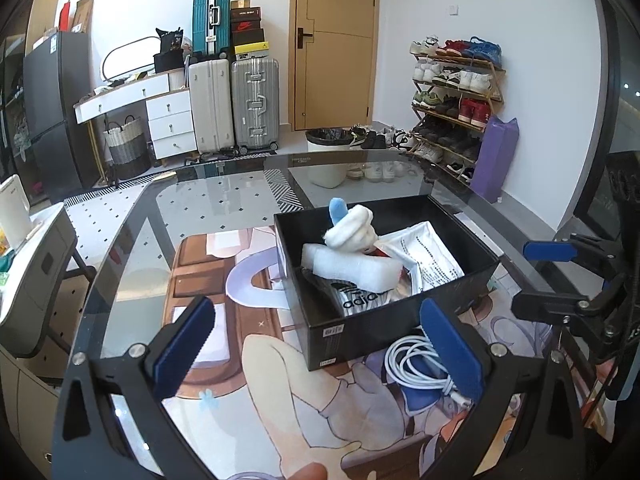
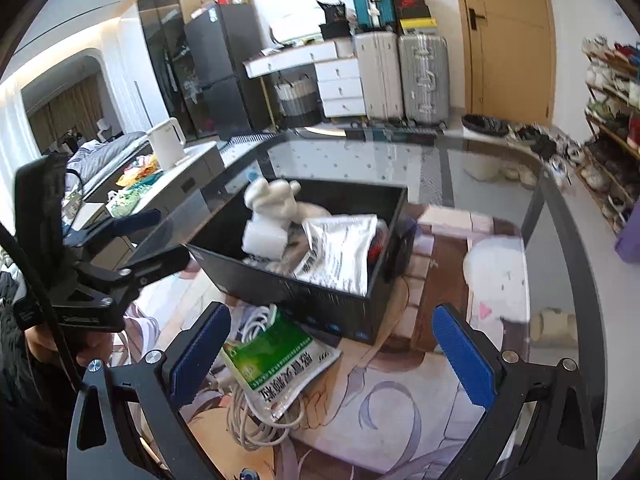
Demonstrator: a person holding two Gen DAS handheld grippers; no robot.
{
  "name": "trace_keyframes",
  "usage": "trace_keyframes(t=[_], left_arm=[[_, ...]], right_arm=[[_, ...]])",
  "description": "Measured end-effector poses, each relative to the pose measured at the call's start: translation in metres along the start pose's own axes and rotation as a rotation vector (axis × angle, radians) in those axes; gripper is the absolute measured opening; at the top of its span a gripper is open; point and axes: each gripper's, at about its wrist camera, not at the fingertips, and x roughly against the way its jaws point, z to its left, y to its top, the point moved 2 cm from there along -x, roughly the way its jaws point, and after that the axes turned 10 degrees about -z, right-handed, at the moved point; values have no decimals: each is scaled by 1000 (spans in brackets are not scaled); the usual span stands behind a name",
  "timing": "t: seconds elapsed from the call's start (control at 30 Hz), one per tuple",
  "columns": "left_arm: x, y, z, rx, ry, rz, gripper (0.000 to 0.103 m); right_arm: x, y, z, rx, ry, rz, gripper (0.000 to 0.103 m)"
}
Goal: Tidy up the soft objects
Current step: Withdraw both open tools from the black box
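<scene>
Holding both tools over the glass table (image 1: 132,240), we see our left gripper (image 1: 320,344) with its blue pads spread wide and nothing between them, and our right gripper (image 2: 334,354) likewise parted and empty. Nearest to the right gripper, a green and white packet (image 2: 276,364) lies flat on the printed mat (image 2: 400,412), resting on a coil of white cable (image 2: 256,420) just in front of the black box (image 2: 320,300). From the left wrist view the same cable (image 1: 416,364) sits against the box's near wall (image 1: 360,332), beside the left gripper's right-hand pad. Inside the box, a white foam block (image 1: 352,264) lies over a black and white Adidas bag (image 1: 360,300), a silvery printed pouch (image 1: 428,252) leans toward the right side, and a white plush toy (image 1: 352,228) with a blue tip stands behind the foam. Farther back, beyond the table edge, we see a waste bin (image 1: 328,160), a shoe rack (image 1: 456,108) on the right, suitcases (image 1: 236,104) and a wooden door (image 1: 336,44).
</scene>
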Motion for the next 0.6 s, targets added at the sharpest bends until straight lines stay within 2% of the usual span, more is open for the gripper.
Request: trace_keyframes(t=[0.13, 0.33, 0.43, 0.6], left_arm=[[3, -2, -4, 0, -4, -1, 103], [1, -12, -10, -14, 3, 7, 103], [-2, -14, -11, -34, 28, 7, 103], [-6, -19, -10, -30, 24, 17, 103]], right_arm=[[-8, -7, -8, -53, -16, 40, 102], [-17, -13, -17, -138, 5, 69, 102], [-22, -15, -16, -155, 17, 80, 102], [-30, -19, -8, -161, 43, 97, 102]])
